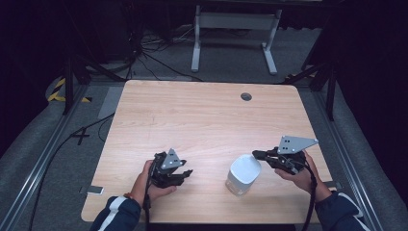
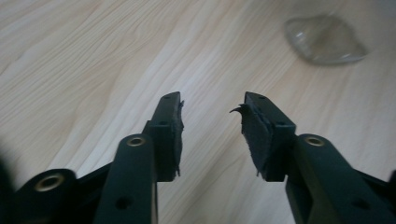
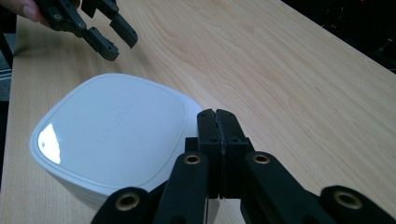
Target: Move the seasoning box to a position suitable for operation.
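Observation:
A clear container with a rounded white lid (image 1: 244,169) stands near the table's front right. In the right gripper view the lid (image 3: 112,135) lies just left of my right gripper (image 3: 217,114), whose jaws are pressed together with nothing between them. From above, my right gripper (image 1: 255,154) points left, its tips at the lid's right edge. My left gripper (image 1: 186,174) hovers to the container's left, pointing toward it. Its jaws (image 2: 212,105) stand apart over bare wood, and the container (image 2: 324,39) is blurred ahead at the upper right. The left gripper (image 3: 122,46) is also beyond the lid.
The wooden table (image 1: 192,115) has a round cable hole (image 1: 246,96) near its far edge. A small flat silver object (image 1: 91,190) lies by the front left corner. Cables (image 1: 86,130) run over the grey floor at the left, and a white metal frame (image 1: 235,29) stands behind the table.

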A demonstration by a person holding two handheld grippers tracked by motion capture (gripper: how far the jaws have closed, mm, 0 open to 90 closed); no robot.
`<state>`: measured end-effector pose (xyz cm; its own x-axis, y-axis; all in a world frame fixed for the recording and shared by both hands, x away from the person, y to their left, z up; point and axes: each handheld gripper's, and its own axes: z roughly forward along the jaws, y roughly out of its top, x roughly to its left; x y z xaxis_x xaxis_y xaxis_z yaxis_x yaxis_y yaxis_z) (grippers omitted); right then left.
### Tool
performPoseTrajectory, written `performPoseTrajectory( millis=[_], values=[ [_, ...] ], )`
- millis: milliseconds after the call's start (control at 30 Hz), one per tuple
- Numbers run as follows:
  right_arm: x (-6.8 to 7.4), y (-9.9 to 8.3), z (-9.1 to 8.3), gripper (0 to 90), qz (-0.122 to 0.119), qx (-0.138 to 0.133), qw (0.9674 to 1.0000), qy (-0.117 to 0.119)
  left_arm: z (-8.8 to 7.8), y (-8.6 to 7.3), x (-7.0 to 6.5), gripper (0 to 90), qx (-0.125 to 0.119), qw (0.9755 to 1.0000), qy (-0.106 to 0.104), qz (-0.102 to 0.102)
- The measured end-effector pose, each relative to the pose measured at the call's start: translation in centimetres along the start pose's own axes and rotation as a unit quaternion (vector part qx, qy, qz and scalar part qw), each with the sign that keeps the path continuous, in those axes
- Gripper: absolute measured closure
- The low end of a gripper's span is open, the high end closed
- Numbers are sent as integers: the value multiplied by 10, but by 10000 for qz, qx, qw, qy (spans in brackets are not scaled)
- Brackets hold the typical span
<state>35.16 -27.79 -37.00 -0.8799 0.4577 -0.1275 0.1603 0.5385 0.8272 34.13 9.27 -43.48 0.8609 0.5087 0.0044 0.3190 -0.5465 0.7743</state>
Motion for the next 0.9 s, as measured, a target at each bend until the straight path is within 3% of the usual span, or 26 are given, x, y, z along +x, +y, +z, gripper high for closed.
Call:
performPoseTrajectory(
  millis=[133, 267, 467, 567, 900],
  values=[
    [2, 1, -2, 900, -67, -40, 10000, -45, 9, 14, -16, 604, -18, 9993, -170, 338],
    [6, 4, -4, 900, -135, -129, 9998, 18, 16, 22, -21, 642, -13, 9984, -307, 476],
    [9, 4, 0, 900, -135, -37, 9998, 129, 21, 27, -21, 758, -52, 9981, -361, 488],
    [7, 4, 0, 900, -125, -10, 9999, 32, 21, 30, -22, 838, -91, 9972, -448, 589],
    [4, 2, 0, 900, -41, -58, 10000, 39, 25, 50, -36, 856, -345, 9941, -664, 788]
  ],
)
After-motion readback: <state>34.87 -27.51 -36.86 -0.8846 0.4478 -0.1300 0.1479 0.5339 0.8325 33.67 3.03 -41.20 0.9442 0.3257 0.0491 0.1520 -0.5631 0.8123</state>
